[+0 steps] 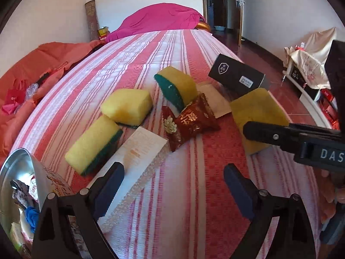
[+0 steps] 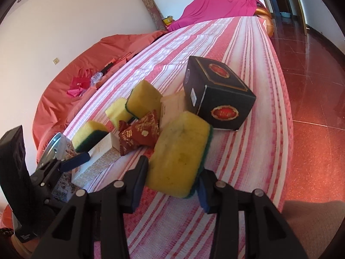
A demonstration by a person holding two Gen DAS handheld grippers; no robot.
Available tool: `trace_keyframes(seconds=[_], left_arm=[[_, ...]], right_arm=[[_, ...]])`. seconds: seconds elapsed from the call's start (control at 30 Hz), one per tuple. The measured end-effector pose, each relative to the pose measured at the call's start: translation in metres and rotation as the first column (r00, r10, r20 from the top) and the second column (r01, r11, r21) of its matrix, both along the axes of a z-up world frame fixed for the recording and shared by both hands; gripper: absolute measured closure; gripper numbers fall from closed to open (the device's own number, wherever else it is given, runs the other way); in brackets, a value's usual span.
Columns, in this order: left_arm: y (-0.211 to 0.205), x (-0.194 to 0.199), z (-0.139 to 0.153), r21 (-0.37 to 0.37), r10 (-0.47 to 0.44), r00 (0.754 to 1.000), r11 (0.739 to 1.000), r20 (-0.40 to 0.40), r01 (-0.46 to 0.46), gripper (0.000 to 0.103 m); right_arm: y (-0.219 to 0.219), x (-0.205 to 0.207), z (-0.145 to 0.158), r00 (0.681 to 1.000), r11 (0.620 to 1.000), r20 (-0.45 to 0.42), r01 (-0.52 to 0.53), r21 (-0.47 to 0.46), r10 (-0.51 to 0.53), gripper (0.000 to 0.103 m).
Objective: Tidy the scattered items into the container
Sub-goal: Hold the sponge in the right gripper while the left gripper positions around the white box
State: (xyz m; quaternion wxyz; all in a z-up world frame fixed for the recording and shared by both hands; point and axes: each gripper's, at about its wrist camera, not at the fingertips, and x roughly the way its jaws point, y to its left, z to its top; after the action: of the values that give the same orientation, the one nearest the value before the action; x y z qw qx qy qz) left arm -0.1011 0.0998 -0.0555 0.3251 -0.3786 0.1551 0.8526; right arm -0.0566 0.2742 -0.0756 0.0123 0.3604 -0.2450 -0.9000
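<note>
My right gripper (image 2: 171, 188) is shut on a yellow sponge with a green back (image 2: 179, 149), its pads pressing on both sides. In the left wrist view this sponge (image 1: 254, 110) shows behind a right gripper finger (image 1: 265, 132). My left gripper (image 1: 174, 191) stands open wide over the striped cover, holding nothing. A long white box (image 1: 138, 151) lies by its left finger. Three more sponges (image 1: 127, 105), (image 1: 92, 144), (image 1: 176, 86), a red-brown snack packet (image 1: 192, 118) and a black box (image 1: 237, 75) lie scattered. The metal tin (image 1: 13, 183) sits at the lower left with items inside.
Everything lies on a bed with a pink and white striped cover (image 1: 194, 205). The bed edge and red tiled floor (image 2: 312, 129) are to the right. Orange bedding (image 1: 32, 69) and a magenta cloth (image 1: 163, 19) lie beyond. A low cabinet (image 1: 308, 79) stands far right.
</note>
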Motion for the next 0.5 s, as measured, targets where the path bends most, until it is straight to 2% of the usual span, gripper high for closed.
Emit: trace_keyframes(seconds=[0.07,0.1,0.17,0.2,0.33,0.43,0.5], left_arm=[[0.001,0.001,0.005,0.037,-0.001,1.0,0.999,0.017,0.001,0.009],[0.002,0.004,0.009,0.027,0.013,1.0,1.0,-0.028,-0.013,0.009],[0.007,0.008,0.012,-0.056,0.041,0.988,0.997,-0.151,-0.05,0.009],[0.009,0.003,0.01,-0.1,0.048,0.985,0.993,-0.167,-0.065,0.009],[-0.001,-0.019,-0.002,-0.16,0.104,0.988,0.98,-0.113,-0.122,0.009],[0.001,-0.018,-0.013,-0.175,0.058,0.996,0.982,-0.069,-0.069,0.005],[-0.001,-0.011,-0.017,-0.168,0.061,0.993,0.983,-0.097,-0.077,0.003]], right_arm=[[0.001,-0.001,0.0,1.0,1.0,-0.002,-0.009,-0.012,0.009,0.06],[-0.002,-0.002,-0.001,1.0,1.0,0.0,-0.019,-0.005,0.019,0.06],[-0.005,-0.004,-0.001,0.999,0.999,-0.001,-0.039,0.0,0.039,0.061],[-0.007,-0.004,-0.001,0.999,0.999,-0.003,-0.045,-0.001,0.045,0.061],[-0.012,-0.008,-0.003,0.996,0.996,0.009,-0.087,0.03,0.086,0.069],[-0.011,-0.007,-0.004,0.995,0.994,0.005,-0.095,0.049,0.095,0.07],[-0.007,-0.006,-0.006,0.997,0.997,0.01,-0.078,0.026,0.078,0.07]])
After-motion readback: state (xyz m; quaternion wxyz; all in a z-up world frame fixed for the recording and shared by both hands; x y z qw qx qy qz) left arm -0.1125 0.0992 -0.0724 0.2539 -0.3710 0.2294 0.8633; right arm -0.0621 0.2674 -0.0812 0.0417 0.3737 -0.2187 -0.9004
